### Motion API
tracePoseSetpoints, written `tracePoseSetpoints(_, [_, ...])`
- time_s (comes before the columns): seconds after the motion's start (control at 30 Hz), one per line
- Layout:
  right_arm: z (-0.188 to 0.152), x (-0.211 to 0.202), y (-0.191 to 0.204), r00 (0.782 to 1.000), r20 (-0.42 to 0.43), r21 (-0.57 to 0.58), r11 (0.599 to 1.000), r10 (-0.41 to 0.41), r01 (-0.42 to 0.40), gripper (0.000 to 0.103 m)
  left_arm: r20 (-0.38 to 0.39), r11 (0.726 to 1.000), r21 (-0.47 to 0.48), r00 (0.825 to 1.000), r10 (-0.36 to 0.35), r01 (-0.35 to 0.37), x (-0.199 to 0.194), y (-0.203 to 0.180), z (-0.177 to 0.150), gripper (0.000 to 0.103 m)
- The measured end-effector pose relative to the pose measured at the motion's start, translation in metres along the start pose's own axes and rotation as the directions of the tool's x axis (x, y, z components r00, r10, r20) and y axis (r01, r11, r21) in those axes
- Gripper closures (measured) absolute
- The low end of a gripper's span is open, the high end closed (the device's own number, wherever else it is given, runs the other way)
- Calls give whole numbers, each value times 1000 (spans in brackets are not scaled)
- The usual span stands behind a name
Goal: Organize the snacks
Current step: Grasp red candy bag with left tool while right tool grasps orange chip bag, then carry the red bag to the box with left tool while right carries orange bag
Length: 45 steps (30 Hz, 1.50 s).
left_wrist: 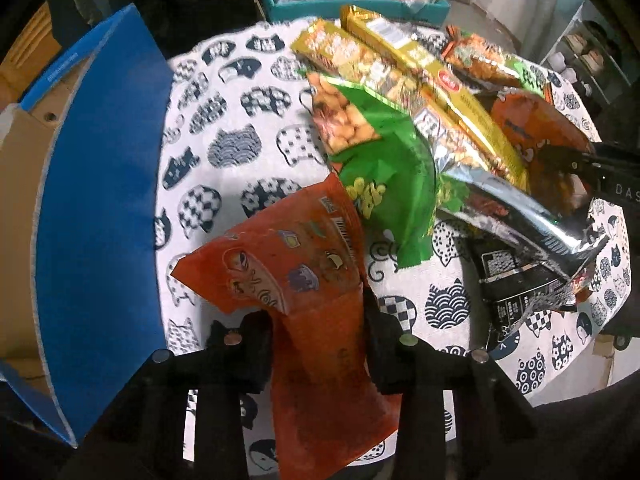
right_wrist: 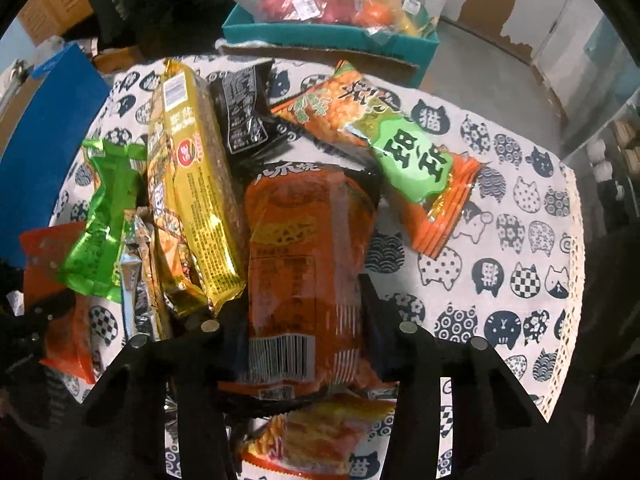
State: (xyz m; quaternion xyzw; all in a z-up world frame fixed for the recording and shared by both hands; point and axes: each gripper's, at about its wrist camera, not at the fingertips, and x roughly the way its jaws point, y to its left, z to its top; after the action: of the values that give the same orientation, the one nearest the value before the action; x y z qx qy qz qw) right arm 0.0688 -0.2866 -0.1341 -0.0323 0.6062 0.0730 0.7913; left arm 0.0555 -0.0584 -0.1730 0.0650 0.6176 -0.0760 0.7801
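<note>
My left gripper [left_wrist: 318, 320] is shut on a red-orange snack pouch [left_wrist: 296, 276] and holds it above the cat-print tablecloth [left_wrist: 224, 128]. A pile of snacks lies to its right: a green peanut bag [left_wrist: 372, 160], a long yellow pack [left_wrist: 432, 92] and a silver pack [left_wrist: 520, 216]. My right gripper [right_wrist: 300, 320] has its fingers around a big orange snack bag [right_wrist: 308, 256] in the pile. It also shows at the right edge of the left wrist view [left_wrist: 576, 160]. A yellow pack [right_wrist: 192, 184] and an orange-green pack [right_wrist: 404, 152] lie beside it.
An open blue-lined cardboard box [left_wrist: 100, 184] stands left of the table. A teal box [right_wrist: 332, 40] with bagged snacks sits behind the table. The table edge runs at the right [right_wrist: 572, 264].
</note>
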Motion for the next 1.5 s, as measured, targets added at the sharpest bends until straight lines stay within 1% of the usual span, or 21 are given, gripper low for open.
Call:
tracePoseSetpoints(0.13, [2,-11,6,999,32,-3,1000,-15,16,60,50,1000,19,999,19,-20,-12,9,9,66])
tracePoseSetpoints(0.27, [4,-25,11,998,63,0,1000,-17,17,63,104,999,26,994,24,-27,-28,23,21,66])
tracePoseSetpoints(0.43, [8,-40,12,994,106,14,1000,-19,18,63,170,999,27,985,24,-29,-53,23,15,66])
tracePoseSetpoints(0.47, [9,-43,12,993,114,18,1000,-18,16,63,184,999,29,983,21,-27,-58,27,19,66])
tracePoseSetpoints(0.53, [9,-48,12,992,127,22,1000,-17,14,63,209,999,29,978,25,-31,-61,16,15,66])
tracePoseSetpoints(0.57, [9,-51,13,991,135,24,1000,-17,13,64,228,999,31,973,33,-41,-54,0,16,66])
tracePoseSetpoints(0.63, [9,-58,14,988,152,28,1000,-17,13,64,259,998,32,965,45,-55,-64,-8,7,66])
tracePoseSetpoints(0.7, [11,-66,17,985,175,26,1000,-12,8,64,284,998,33,957,51,-62,-74,-8,7,66])
tracePoseSetpoints(0.9, [15,-88,27,973,231,21,1000,9,-15,64,332,997,28,942,59,-72,-99,-4,6,66])
tracePoseSetpoints(1.1, [22,-109,48,960,276,-13,999,43,-41,64,378,996,12,923,77,-88,-115,9,9,66])
tracePoseSetpoints(1.27, [28,-122,69,951,303,-48,997,70,-58,64,410,995,-1,907,94,-103,-127,23,7,66])
tracePoseSetpoints(1.5, [39,-133,100,940,325,-97,992,107,-79,64,432,994,-43,895,108,-100,-140,54,5,66])
